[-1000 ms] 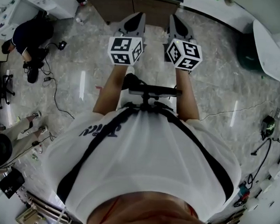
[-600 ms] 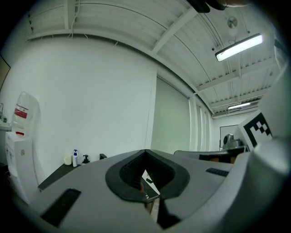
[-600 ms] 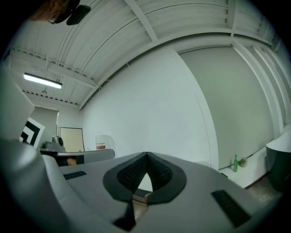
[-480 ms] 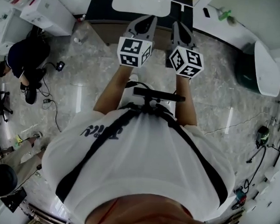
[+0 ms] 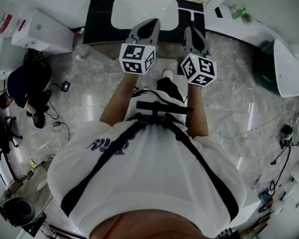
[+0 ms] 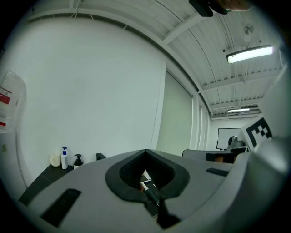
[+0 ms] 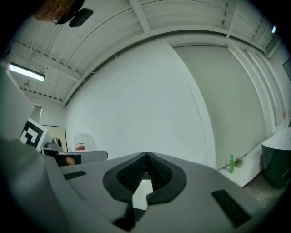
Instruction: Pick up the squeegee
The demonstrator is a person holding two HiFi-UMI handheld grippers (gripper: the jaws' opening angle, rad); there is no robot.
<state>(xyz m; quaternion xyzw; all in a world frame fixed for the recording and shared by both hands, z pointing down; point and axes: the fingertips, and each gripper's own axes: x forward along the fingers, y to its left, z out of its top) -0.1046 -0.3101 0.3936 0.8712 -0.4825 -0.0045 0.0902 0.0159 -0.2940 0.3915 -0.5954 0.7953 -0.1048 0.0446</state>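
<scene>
1. Overhead, the person in a white shirt with black straps (image 5: 151,177) stood on the grey marbled floor (image 5: 90,92). The person faced a black tabletop (image 5: 98,15) with a white oval basin (image 5: 138,9) set into it.
2. Both grey claws were held out level, side by side, pointing toward the basin. Each carried its white cube of square markers.
3. The left claw (image 5: 151,23) was closed, and its dark ribbed pads (image 6: 129,173) met at the tips. Only a sliver of white and dark showed through the slot below them (too small to name).
4. The right claw (image 5: 191,33) was likewise closed and gripped nothing. Plain white showed through its slot.
5. At the tabletop's left end, by the wall, stood a white spray bottle with a blue top (image 6: 64,158), beside a black pump dispenser (image 6: 78,159).
6. Off to the right, a slim green bottle (image 7: 232,164) stood on a white ledge, near a dark green round bin (image 7: 277,159).
7. The squeegee could not be picked out in any view, so its place could not be told.
</scene>
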